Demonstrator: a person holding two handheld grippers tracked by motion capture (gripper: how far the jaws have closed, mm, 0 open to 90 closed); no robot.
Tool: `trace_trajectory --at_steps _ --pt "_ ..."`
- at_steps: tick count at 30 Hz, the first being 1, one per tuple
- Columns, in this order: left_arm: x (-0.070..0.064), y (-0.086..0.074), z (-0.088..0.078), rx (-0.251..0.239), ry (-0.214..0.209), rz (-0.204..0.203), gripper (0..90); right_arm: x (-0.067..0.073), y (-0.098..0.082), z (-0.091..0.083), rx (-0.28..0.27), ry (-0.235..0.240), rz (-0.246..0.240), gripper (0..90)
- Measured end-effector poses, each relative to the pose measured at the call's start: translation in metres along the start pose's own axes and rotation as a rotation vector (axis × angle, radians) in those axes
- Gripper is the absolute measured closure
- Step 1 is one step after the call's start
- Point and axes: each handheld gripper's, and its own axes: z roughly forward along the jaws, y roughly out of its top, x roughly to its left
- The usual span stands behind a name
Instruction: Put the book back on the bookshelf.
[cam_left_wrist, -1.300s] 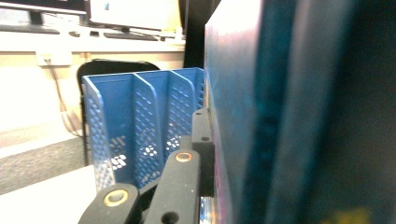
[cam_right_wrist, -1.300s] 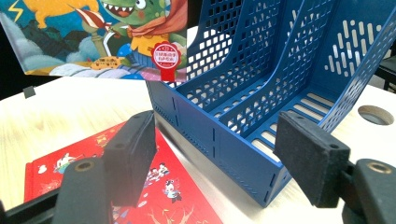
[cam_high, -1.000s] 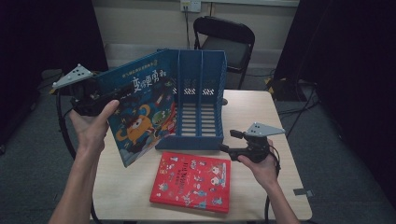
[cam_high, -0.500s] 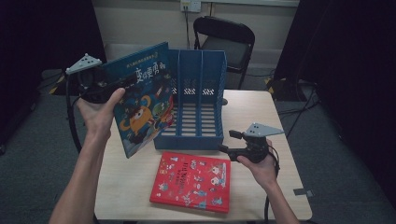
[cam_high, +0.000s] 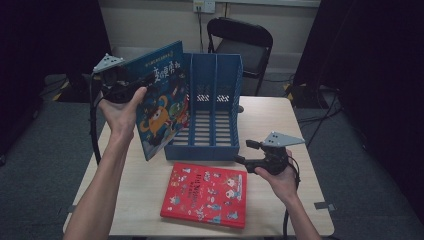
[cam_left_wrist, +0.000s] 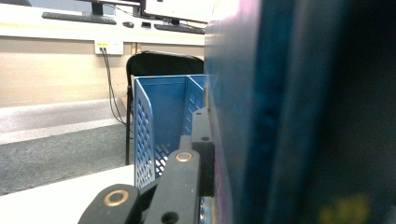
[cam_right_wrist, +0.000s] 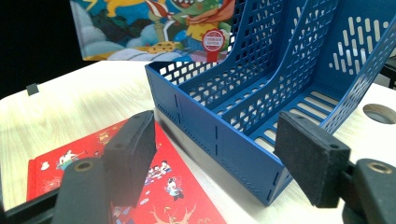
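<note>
Above the surface's left edge my left claw (cam_high: 131, 86) is clamped on the blue picture book (cam_high: 161, 102), held upright and tilted, its lower edge just beside the blue file rack's (cam_high: 212, 107) left wall. My right claw (cam_high: 243, 152) stands open near the rack's front right corner, beside the red book (cam_high: 206, 194).

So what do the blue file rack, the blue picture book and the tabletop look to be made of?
Blue file rack: moulded plastic, judging by the slotted, perforated walls and slight sheen. Blue picture book: probably glossy printed board, a stiff flat cover held upright. Tabletop: pale wood-grain surface, likely laminate.
</note>
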Motion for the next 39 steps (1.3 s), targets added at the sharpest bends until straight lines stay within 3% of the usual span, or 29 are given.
trace_trajectory --at_steps 11,18,28,39 --pt "0.001 -0.002 0.016 -0.022 0.041 -0.012 83.6 0.000 -0.001 0.000 -0.001 0.004 0.002 28.9" --pt "-0.004 -0.002 0.030 -0.009 0.053 0.019 83.6 0.000 -0.001 0.000 0.001 0.007 0.003 28.9" --pt "-0.010 -0.002 0.049 -0.010 0.085 0.031 83.5 -0.001 -0.004 0.001 0.011 0.010 0.005 29.0" --pt "-0.008 0.000 0.062 -0.038 0.125 0.020 83.5 -0.002 -0.006 0.000 0.013 0.010 0.011 29.0"
